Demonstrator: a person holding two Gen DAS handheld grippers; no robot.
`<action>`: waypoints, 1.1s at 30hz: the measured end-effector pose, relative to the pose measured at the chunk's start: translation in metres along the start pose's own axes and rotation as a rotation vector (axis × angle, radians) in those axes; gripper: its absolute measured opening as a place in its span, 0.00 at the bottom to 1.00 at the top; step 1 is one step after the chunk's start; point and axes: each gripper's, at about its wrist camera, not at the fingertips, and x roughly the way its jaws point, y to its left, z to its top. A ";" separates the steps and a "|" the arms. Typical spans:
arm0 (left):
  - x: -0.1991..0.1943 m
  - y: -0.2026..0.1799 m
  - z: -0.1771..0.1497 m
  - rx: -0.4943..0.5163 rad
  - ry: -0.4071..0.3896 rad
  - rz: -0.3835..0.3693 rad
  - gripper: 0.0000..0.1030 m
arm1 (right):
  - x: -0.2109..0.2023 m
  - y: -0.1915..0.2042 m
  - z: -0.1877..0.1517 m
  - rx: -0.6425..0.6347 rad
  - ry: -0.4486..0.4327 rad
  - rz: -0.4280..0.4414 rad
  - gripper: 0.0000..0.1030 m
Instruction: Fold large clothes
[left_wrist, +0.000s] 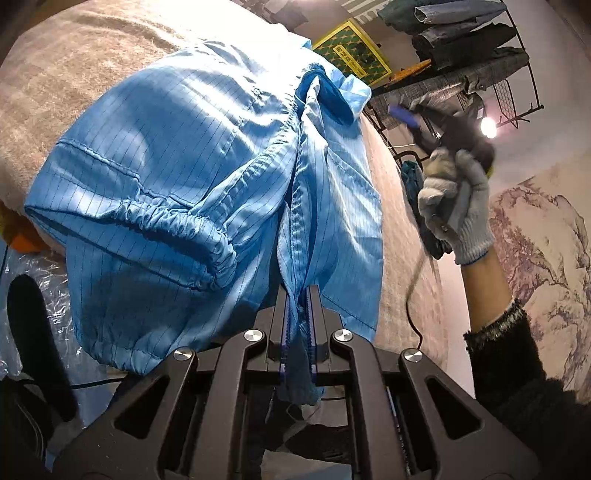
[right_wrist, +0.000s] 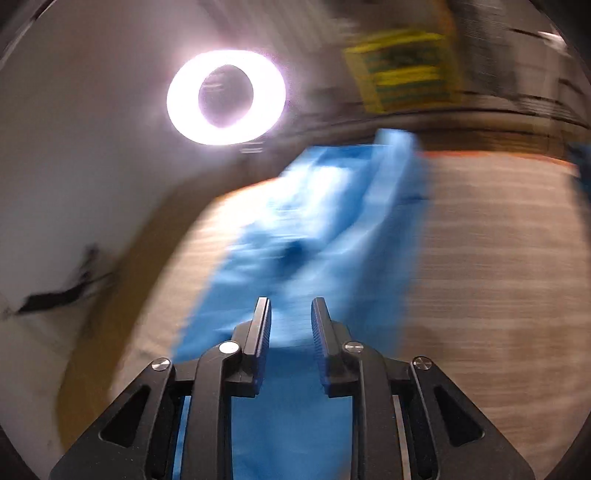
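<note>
The left gripper (left_wrist: 298, 314) is closed on a bunched seam edge of the blue striped work coat (left_wrist: 184, 177), which spreads from the fingers toward 11 o'clock over the beige blanket (left_wrist: 74, 74); the right gripper (right_wrist: 290, 325) is open with nothing between its fingers, just above the same coat. The cloth looks thin, light, limp and a little slippery, so I judge that seams, hem or the elastic cuff (left_wrist: 177, 225) give the safest hold. The right view is strongly blurred, and the coat's far end and its full shape are hard to make out.
</note>
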 end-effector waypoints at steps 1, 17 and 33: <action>0.000 0.001 0.001 -0.001 0.002 -0.002 0.06 | 0.011 -0.007 0.001 -0.001 0.030 -0.052 0.09; 0.013 0.002 0.013 -0.018 0.036 -0.012 0.06 | 0.157 0.064 0.081 -0.151 0.128 -0.062 0.09; -0.018 -0.001 0.013 0.054 -0.017 0.020 0.06 | -0.096 0.018 -0.021 -0.032 -0.001 0.058 0.39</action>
